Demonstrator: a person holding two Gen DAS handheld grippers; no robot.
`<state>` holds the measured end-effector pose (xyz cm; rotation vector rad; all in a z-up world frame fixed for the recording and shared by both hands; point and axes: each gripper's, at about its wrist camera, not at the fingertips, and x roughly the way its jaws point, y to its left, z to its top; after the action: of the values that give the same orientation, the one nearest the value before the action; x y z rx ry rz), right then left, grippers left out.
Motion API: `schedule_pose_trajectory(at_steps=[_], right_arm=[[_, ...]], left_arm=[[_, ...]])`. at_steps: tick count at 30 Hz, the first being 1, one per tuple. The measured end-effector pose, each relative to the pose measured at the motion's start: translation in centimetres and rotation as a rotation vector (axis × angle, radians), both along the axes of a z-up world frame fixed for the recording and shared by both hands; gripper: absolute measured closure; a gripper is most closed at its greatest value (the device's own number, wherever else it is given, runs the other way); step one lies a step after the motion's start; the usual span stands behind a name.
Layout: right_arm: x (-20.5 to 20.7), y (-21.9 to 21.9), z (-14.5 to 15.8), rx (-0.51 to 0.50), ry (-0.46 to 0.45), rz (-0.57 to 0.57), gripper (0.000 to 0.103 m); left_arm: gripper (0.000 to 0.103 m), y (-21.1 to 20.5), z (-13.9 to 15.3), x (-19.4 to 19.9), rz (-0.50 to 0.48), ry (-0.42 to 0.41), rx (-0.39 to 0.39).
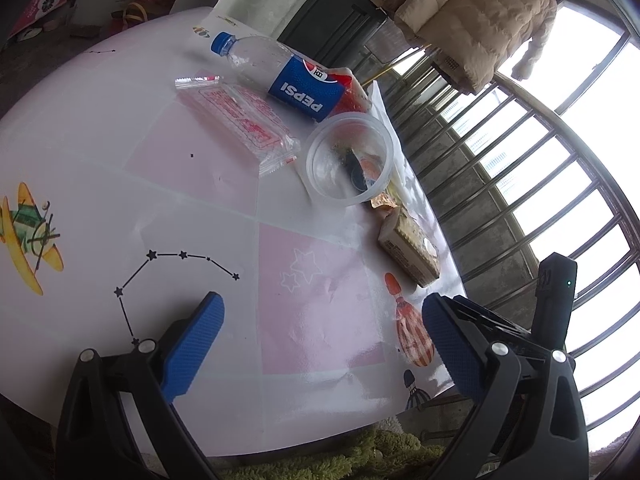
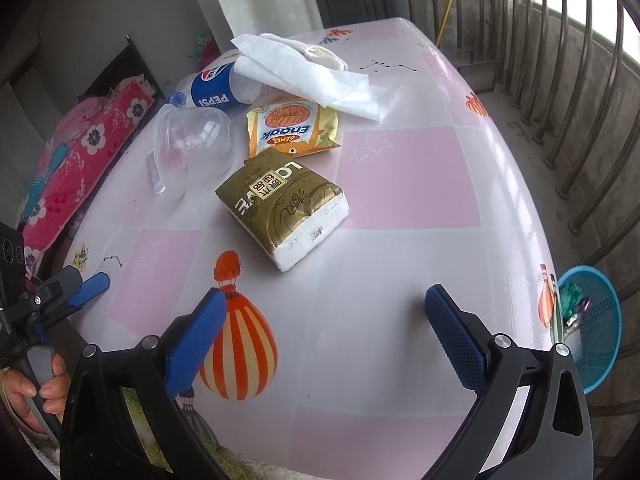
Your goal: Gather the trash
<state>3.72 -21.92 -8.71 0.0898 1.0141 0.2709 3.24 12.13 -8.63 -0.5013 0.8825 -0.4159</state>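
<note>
Two grippers: both are hovering empty over the table (image 2: pixel 400 272), each with its blue pads spread wide.
Left gripper (image 1: pixel 323 326): released, sitting at the bottom of the left wrist view, well short of the litter.
Right gripper (image 2: pixel 326 320): released too, facing the gold tissue pack (image 2: pixel 280 208) lying at the centre of its frame.
Trash: a Pepsi bottle (image 1: pixel 280 72) is lying on its side at upper centre of the left view, with a clear printed wrapper (image 1: pixel 236 120) just beside it and a clear plastic cup (image 1: pixel 348 158) tipped over to its right.
More trash: an Enaak snack packet (image 2: pixel 292 128) is lying under the edge of a crumpled white paper towel (image 2: pixel 304 76), upper centre of the right view.
Bin: a blue mesh basket (image 2: pixel 600 328) is standing on the floor at the right edge, already holding some wrappers.
Step in hand: choosing and approaching a first piece, I judge; nothing is being gripped yet.
Next move: it calls for lowering an open claw over one item, probably the cup or packet, closing, then carrying it to the basket.
</note>
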Motion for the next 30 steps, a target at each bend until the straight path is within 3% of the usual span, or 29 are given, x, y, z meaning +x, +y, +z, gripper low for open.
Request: schedule_pose_trajectory(at_steps=[2, 7, 10, 13, 18, 21, 28, 30], right_arm=[[0.0, -0.3, 0.8, 0.018, -0.001, -0.010, 0.008], [-0.5, -0.3, 3.7, 0.010, -0.129, 0.037, 0.008], [0.0, 0.3, 4.6, 0.013, -0.171, 0.097, 0.008], [1.0, 1.5, 4.8, -0.001, -0.183, 0.180, 0.010], [3.2, 3.6, 3.6, -0.030, -0.175, 0.317, 0.016], [4.6, 4.1, 2.5, -0.046, -0.149, 0.363, 0.019], [6.4, 4.0, 0.7, -0.061, -0.088, 0.403, 0.030], [6.4, 3.8, 0.5, -0.051, -0.074, 0.410, 0.035]], left_arm=[[0.006, 0.5, 0.4, 0.0, 0.015, -0.021, 0.014], [0.007, 0.5, 2.5, 0.4, -0.032, -0.158, 0.061], [0.012, -0.4, 3.8, 1.2, -0.086, -0.236, 0.107], [0.019, -1.2, 4.4, 2.6, -0.128, -0.264, 0.106], [0.043, -2.8, 4.7, 5.7, -0.203, -0.299, 0.127], [0.052, -3.7, 4.5, 7.6, -0.245, -0.296, 0.123], [0.074, -5.5, 3.2, 10.4, -0.323, -0.256, 0.122], [0.085, -5.9, 2.7, 10.7, -0.326, -0.237, 0.133]])
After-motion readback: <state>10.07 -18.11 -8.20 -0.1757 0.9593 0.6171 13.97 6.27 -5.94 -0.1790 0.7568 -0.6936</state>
